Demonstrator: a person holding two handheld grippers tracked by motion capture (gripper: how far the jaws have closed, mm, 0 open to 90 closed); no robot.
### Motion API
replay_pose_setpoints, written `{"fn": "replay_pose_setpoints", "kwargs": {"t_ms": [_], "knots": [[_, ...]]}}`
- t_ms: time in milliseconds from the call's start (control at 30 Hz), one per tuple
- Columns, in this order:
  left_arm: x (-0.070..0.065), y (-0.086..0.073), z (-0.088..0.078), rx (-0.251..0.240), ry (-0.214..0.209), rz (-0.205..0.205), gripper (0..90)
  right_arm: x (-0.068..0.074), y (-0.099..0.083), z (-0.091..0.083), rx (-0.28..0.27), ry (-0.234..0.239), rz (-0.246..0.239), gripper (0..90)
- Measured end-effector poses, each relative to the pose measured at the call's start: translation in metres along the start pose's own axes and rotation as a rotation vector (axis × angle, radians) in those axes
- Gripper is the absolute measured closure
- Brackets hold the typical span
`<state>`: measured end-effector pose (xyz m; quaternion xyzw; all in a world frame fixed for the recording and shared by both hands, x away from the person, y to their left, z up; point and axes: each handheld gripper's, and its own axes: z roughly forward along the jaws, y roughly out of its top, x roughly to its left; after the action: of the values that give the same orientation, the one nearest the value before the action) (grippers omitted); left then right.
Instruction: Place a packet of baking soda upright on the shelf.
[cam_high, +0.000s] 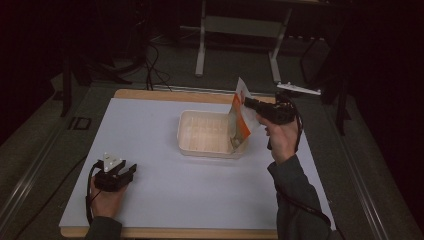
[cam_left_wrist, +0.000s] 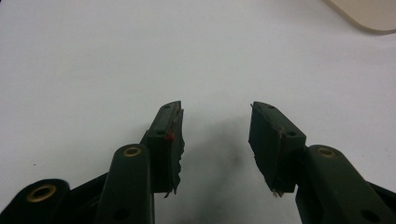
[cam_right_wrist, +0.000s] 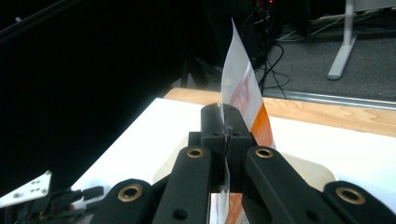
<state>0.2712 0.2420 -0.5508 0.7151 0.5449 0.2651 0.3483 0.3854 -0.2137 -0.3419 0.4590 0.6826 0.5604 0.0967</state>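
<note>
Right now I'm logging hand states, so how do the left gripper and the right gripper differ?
The left gripper has its jaws apart with nothing between them; the right gripper is clamped shut on an orange-and-white packet. The left gripper sits low at the near left of the white table; the right gripper is raised at the right end of the cream tray, holding the packet upright there. Both are black, hand-held and trail cables.

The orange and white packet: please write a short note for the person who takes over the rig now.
Right gripper: shut on the orange and white packet, held tilted over the right end of the cream tray.
Left gripper: open, holding nothing, resting on the white tabletop at front left.
Done: packet lifted and brought to the tray.
Left: probably place or empty it in the tray; whether it is open cannot be told.
</note>
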Motion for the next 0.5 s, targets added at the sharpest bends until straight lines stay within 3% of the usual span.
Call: {"fn": "replay_pose_setpoints", "kwargs": {"t_ms": [233, 500], "knots": [[0.0, 0.0, 0.0, -0.002, -0.001, -0.004, 54.1, -0.007, -0.005, 0.008, -0.039, -0.021, 0.028, 90.0], [0.0, 0.0, 0.0, -0.003, 0.0, -0.004, 54.1, -0.01, -0.007, 0.014, -0.062, -0.04, 0.009, 90.0]]}}
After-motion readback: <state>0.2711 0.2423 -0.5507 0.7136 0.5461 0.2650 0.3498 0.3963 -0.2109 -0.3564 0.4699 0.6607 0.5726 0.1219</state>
